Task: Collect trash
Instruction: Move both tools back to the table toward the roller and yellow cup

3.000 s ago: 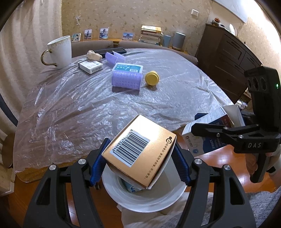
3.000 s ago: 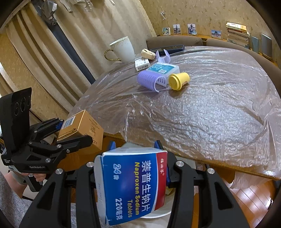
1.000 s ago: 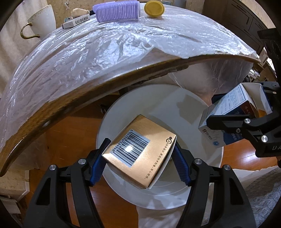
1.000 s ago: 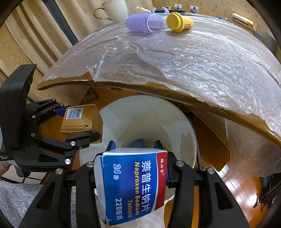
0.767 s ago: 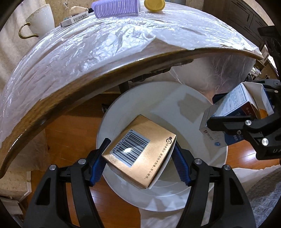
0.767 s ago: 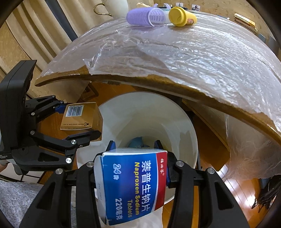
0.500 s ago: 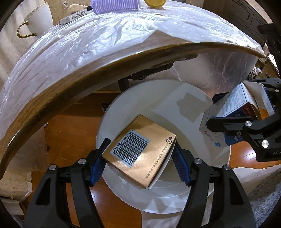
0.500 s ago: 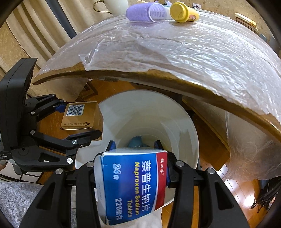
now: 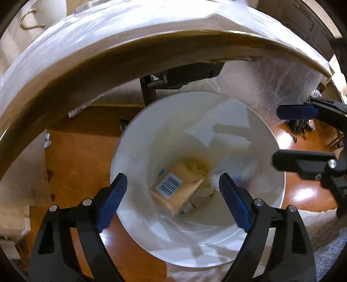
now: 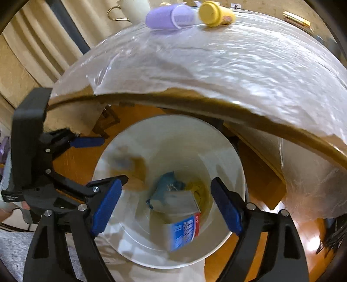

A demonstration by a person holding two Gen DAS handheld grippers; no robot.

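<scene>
My left gripper (image 9: 171, 176) hangs over the white bin (image 9: 162, 130), and its jaws are opening with nothing held between them. The gold barcode box (image 9: 175, 191) lies free, deep in the bin. My right gripper (image 10: 166, 180) is above the same bin (image 10: 173, 141). Its jaws are opening too, and the blue and white tablet box (image 10: 184, 232) drops blurred below them, clear of the pads. The gold box (image 10: 129, 163) shows as a blur under my left gripper (image 10: 115, 159). My right gripper (image 9: 276, 135) reaches in from the right in the left wrist view.
The plastic-covered table (image 10: 216, 65) overhangs the bin's far side and bears a purple roller (image 10: 167, 17), a yellow cap (image 10: 213, 13) and a mug (image 10: 134, 8). Blue crumpled trash (image 10: 164, 188) lies in the bin. Wooden floor (image 9: 82, 151) surrounds it.
Both grippers have opened and let go of their boxes. The gold box and the blue tablet box have fallen into the bin. The left gripper sank a little.
</scene>
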